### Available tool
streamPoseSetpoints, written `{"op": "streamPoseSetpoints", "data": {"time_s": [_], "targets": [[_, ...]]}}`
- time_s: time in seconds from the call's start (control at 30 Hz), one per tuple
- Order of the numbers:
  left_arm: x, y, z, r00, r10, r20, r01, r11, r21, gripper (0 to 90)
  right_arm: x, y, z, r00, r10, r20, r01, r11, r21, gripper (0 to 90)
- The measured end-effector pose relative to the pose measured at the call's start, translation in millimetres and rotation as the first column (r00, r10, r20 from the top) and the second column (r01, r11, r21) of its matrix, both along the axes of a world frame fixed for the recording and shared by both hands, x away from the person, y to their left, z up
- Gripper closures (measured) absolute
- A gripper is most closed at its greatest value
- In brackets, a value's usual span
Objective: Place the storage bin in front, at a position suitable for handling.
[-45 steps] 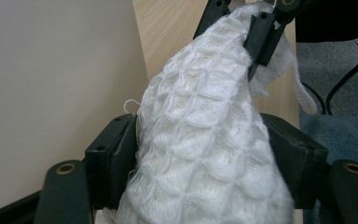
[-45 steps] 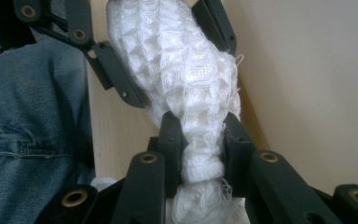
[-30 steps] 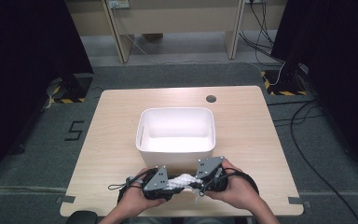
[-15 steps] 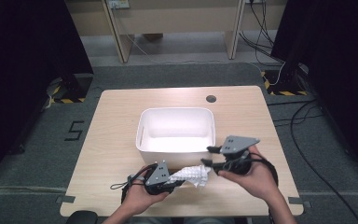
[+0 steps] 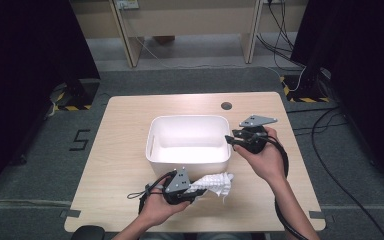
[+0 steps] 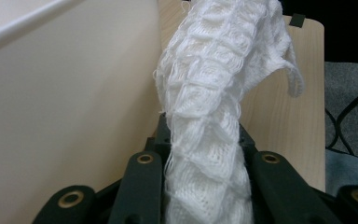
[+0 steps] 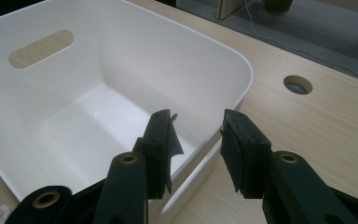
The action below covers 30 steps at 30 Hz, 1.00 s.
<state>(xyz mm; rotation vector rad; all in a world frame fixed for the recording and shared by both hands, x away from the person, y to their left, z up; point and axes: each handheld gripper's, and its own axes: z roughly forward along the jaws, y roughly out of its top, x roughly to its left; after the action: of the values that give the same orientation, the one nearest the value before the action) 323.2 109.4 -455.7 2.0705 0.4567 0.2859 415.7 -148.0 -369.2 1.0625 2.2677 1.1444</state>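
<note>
Left fingers: our left gripper (image 5: 192,192) clamps the white knitted cloth (image 6: 214,116), which hides its pads.
Right fingers: our right gripper (image 7: 198,140) stands parted with nothing between, jaws just narrowing, over the white bin (image 7: 121,56) rim.
Cloth: just beside the bin's near wall on the table (image 5: 125,130); its gripped end is hidden.

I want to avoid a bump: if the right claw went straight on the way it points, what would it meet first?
Probably the near rim of the white tub: the right claw, open and empty, points right at that corner, though depth is hard to judge.
</note>
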Motion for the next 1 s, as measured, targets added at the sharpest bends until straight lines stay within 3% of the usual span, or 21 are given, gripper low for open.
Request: {"op": "streamPoseSetpoints", "data": {"time_s": [0.2, 0.27, 0.4, 0.53, 0.63, 1.0], "targets": [[2.2, -1.4, 1.3, 0.9998, 0.015, -0.013, -0.015, 0.9999, 0.004, 72.2, 2.6, 7.0, -8.7, 0.9992, -0.024, -0.033, 0.022, 0.9983, -0.055, 64.7], [1.5, -1.5, 1.6, 0.9985, 0.033, -0.045, -0.033, 0.9994, -0.008, 72.3, 3.2, 8.6, -10.1, 0.9986, -0.027, -0.045, 0.025, 0.9977, -0.064, 65.6], [2.6, -1.7, 2.8, 0.9971, 0.059, -0.049, -0.059, 0.9982, -0.008, 72.3, 5.4, 11.0, -10.6, 0.9982, -0.035, -0.049, 0.031, 0.9966, -0.077, 66.0], [4.3, -2.5, 3.4, 0.9937, 0.084, -0.075, -0.087, 0.9949, -0.049, 72.3, 7.4, 13.1, -9.7, 0.9981, -0.040, -0.046, 0.036, 0.9950, -0.094, 66.5], [4.1, -3.8, 4.8, 0.9924, 0.103, -0.068, -0.107, 0.9924, -0.062, 72.4, 7.4, 13.7, -9.7, 0.9982, -0.041, -0.043, 0.036, 0.9943, -0.101, 66.4], [7.1, -13.4, 12.8, 0.9867, 0.130, -0.098, -0.139, 0.9862, -0.091, 72.6, 6.3, 14.8, -10.6, 0.9986, -0.043, -0.031, 0.039, 0.9931, -0.111, 66.2]]}}
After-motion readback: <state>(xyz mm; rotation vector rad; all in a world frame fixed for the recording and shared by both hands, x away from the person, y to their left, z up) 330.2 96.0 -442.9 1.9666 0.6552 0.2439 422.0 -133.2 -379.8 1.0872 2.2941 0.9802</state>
